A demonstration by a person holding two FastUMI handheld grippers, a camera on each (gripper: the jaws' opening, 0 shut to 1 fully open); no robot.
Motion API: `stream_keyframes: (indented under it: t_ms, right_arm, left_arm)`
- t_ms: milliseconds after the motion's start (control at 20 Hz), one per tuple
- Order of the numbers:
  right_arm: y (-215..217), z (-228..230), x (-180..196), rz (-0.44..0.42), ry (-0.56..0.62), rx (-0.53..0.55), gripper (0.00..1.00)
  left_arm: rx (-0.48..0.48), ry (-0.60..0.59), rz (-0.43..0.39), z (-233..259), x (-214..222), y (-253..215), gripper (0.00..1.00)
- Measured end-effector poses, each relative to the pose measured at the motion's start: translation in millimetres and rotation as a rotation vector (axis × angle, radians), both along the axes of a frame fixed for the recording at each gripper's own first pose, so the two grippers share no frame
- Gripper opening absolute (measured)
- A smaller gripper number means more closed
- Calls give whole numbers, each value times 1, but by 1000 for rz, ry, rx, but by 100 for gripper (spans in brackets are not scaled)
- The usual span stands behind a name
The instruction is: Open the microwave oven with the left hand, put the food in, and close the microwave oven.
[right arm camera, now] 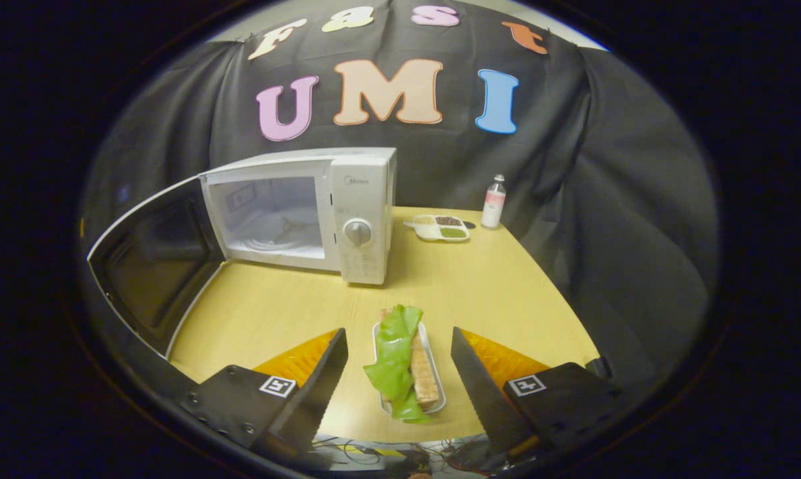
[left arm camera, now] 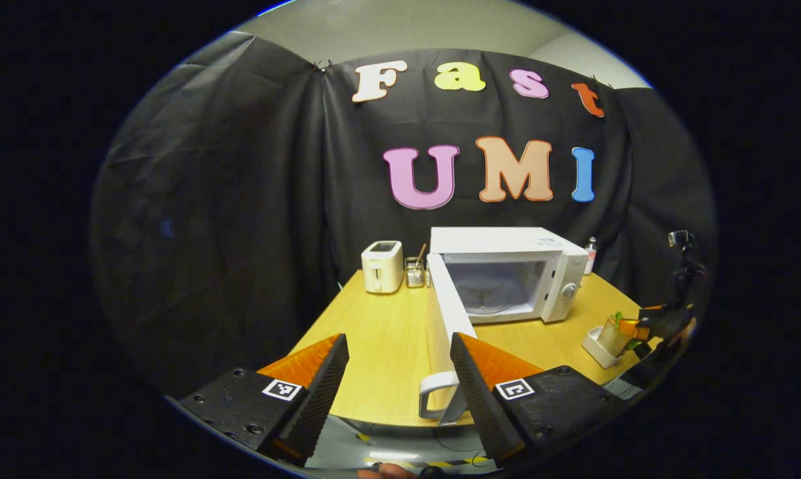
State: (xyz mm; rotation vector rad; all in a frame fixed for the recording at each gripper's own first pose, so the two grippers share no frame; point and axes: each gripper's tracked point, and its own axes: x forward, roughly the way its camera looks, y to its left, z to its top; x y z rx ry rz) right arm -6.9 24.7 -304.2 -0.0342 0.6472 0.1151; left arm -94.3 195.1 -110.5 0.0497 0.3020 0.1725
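Microwave (right arm camera: 307,213) door (right arm camera: 151,266) stands swung wide, giving access. Left tongs (left arm camera: 399,379) released, spread beside the door handle (left arm camera: 437,396). Right tongs (right arm camera: 399,376) released, straddling the food (right arm camera: 404,366) on the bench (right arm camera: 480,286), positioned to grasp.

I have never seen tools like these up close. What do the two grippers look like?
Each gripper, left and right, has two flat wedge-shaped fingers with ridged inner faces. The fingers sit on dark blocks with visible screws, and each block carries a small square black-and-white marker.

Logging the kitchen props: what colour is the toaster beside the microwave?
White; the toaster shows best in the left gripper view.
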Motion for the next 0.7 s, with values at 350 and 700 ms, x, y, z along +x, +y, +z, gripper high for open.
stream_keyframes:
  t_ms: [350,700]
  right_arm:
    - [0,-42,4,17,62,-17,93]
    - [-1,-60,11,17,101,-20,63]
  left_arm:
    - [-24,-270,63,93,23,-13,88]
    - [-72,-418,70,136,34,-43,88]
